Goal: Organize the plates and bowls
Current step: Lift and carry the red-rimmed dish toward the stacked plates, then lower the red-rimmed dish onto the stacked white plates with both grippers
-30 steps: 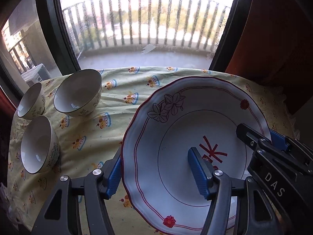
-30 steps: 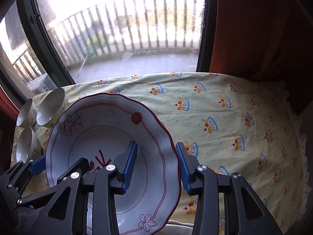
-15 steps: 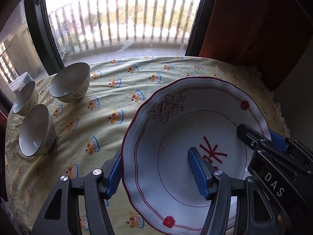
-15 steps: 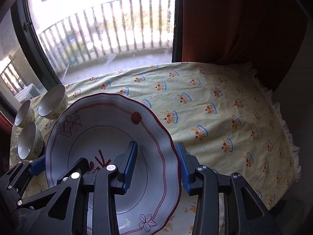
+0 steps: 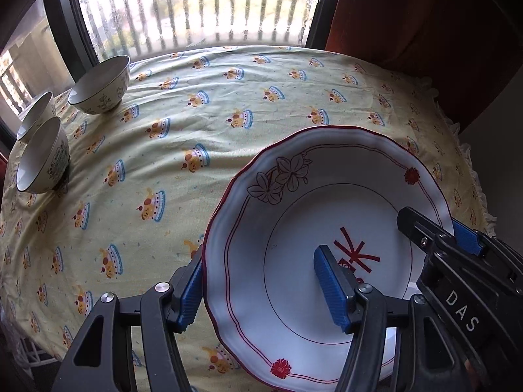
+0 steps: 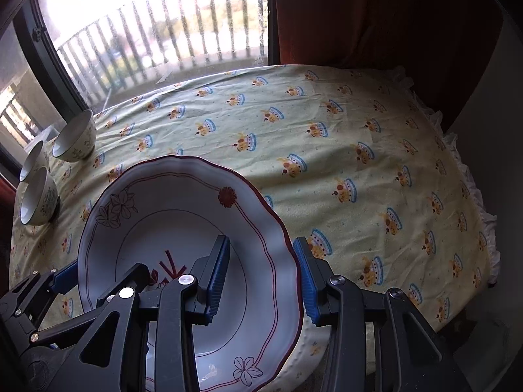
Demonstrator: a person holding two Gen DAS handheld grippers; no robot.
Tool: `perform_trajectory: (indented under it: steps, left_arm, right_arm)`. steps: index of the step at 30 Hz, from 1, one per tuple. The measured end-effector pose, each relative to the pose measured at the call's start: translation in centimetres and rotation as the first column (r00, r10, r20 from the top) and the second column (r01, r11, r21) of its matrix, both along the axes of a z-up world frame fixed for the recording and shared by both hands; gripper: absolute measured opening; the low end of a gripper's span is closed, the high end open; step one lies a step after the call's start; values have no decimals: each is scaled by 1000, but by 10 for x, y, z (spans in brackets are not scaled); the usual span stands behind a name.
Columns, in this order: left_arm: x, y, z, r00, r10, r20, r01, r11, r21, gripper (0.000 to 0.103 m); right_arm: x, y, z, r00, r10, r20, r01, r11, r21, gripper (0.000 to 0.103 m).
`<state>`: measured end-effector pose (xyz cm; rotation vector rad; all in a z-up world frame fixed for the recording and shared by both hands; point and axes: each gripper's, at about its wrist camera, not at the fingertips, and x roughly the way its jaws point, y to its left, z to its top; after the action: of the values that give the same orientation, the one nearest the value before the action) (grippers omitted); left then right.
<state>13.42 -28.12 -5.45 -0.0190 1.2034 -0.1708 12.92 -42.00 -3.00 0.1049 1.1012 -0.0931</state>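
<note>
A white scalloped plate (image 5: pixel 294 238) with a red rim line and flower prints is held above the table by both grippers. My left gripper (image 5: pixel 261 290) is shut on its left rim, one finger outside and one inside. My right gripper (image 6: pixel 261 281) is shut on its right rim (image 6: pixel 287 245). Three small white bowls (image 5: pixel 98 85) stand at the far left of the table; they also show in the right wrist view (image 6: pixel 73 138). Another white plate's edge (image 6: pixel 310 352) shows under the held plate.
The round table wears a yellow cloth (image 5: pixel 228 104) with crown prints and a frilled edge (image 6: pixel 470 176). A window with balcony railing (image 6: pixel 170 32) lies behind. A dark red curtain (image 6: pixel 376 16) hangs at the back right.
Both grippers have drawn back and up with the plate. More of the tablecloth shows and the bowls look smaller and farther away.
</note>
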Motion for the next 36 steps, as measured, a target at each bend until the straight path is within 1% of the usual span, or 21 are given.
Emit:
perform_trajectory:
  steps: [4,10,17,19,24,31,36]
  left_arm:
    - [-9,-14,-9,1000,21,-16,-20,1000,14,64]
    - [-18,-25,-23,996,76,-39,-76,997,6,64]
    - [-25,-29,-36,990,122,-73,-123,992,3,64]
    - [-25,-29,-41,986,136,-95,-137,991,-3,64]
    - [-26,-31,-42,987,140,-82,-139,990,10,64]
    - [-25,-31,-42,987,140,-78,-140,990,6,65]
    - [-25,-31,-42,987,139,-80,-138,990,9,65]
  right_arm:
    - [-7,-16,-14,999,22,-29,-21,1000,17,44]
    - [-10,-30,-28,996,71,-46,-70,997,20,44]
    - [-9,-35,-39,989,124,-81,-124,992,13,44]
    - [-9,-36,-44,987,133,-95,-133,991,14,44]
    - [-7,-37,-52,983,144,-110,-143,990,17,44]
    - [-6,-38,-52,982,154,-112,-152,988,32,44]
    - [-12,-47,-50,982,136,-133,-134,991,24,44]
